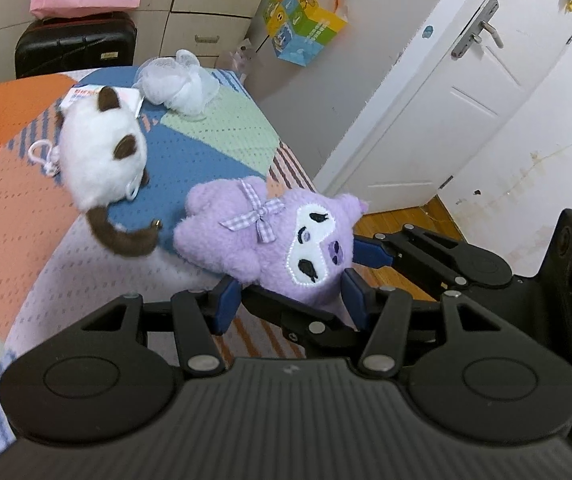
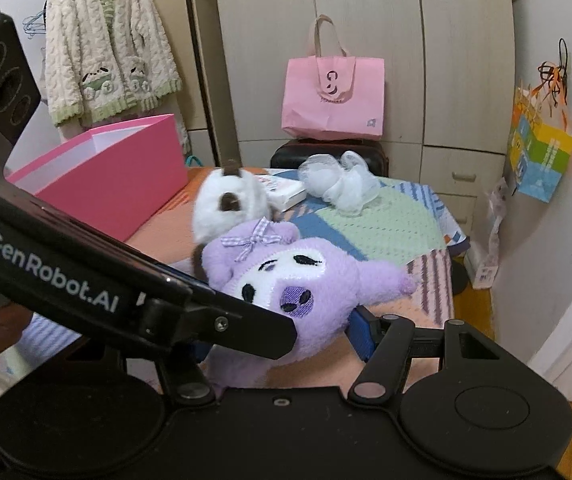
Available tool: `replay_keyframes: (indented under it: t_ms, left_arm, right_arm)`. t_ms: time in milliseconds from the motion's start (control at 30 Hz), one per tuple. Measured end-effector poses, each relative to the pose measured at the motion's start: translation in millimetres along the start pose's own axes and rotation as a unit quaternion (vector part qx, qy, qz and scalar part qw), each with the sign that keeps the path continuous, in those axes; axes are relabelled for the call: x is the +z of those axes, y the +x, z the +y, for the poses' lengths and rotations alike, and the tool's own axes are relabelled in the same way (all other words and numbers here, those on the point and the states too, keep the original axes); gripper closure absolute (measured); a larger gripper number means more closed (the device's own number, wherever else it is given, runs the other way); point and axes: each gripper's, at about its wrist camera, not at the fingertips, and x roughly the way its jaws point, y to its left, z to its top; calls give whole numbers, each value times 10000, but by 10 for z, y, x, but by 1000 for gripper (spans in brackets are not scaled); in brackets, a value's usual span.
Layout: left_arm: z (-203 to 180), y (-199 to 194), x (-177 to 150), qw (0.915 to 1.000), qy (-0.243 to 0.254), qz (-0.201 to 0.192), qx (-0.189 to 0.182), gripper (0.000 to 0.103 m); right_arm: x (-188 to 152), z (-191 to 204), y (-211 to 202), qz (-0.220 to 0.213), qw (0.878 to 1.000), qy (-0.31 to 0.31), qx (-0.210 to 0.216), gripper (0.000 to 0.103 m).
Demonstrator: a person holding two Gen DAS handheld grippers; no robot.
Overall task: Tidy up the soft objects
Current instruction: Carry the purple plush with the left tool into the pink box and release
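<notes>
Purple plush [image 1: 281, 236], fluffy, gingham bow, white embroidered face.

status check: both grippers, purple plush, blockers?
Left gripper and right gripper both shut on purple plush. White cat plush beside it. Pink box open, path unobstructed.

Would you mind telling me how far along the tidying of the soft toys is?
Nothing visibly put away yet: the visible part of the pink box shows nothing inside. In hand: the purple plush, gripped by both the left tool and right tool. Left: the white-and-brown cat plush and the white mesh bundle, both lying on the bed cover.
</notes>
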Motion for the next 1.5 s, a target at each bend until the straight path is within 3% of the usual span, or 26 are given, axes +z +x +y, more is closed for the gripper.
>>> replay_keyframes:
  t_ms: [233, 367, 700, 1133, 1500]
  left_arm:
    - [-17, -373, -194, 10000, -27, 27, -71, 50]
    - [9, -577, -288, 9993, -127, 214, -265, 50]
    - [63, -1264, -432, 9992, -146, 303, -219, 50]
    - [425, -2254, -476, 9986, -324, -371, 199, 50]
    - [992, -2524, -228, 9920, -714, -914, 501, 50]
  right_arm:
    - [-2, 314, -244, 57, 9999, -86, 97, 34]
    - [36, 512, -386, 387, 9991, -73, 126, 34]
    - [163, 1145, -736, 206, 9959, -786, 387, 34]
    - [594, 1912, -801, -277, 9834, -1423, 1091, 34]
    - [1077, 2237, -292, -480, 9728, -1548, 1657, 33]
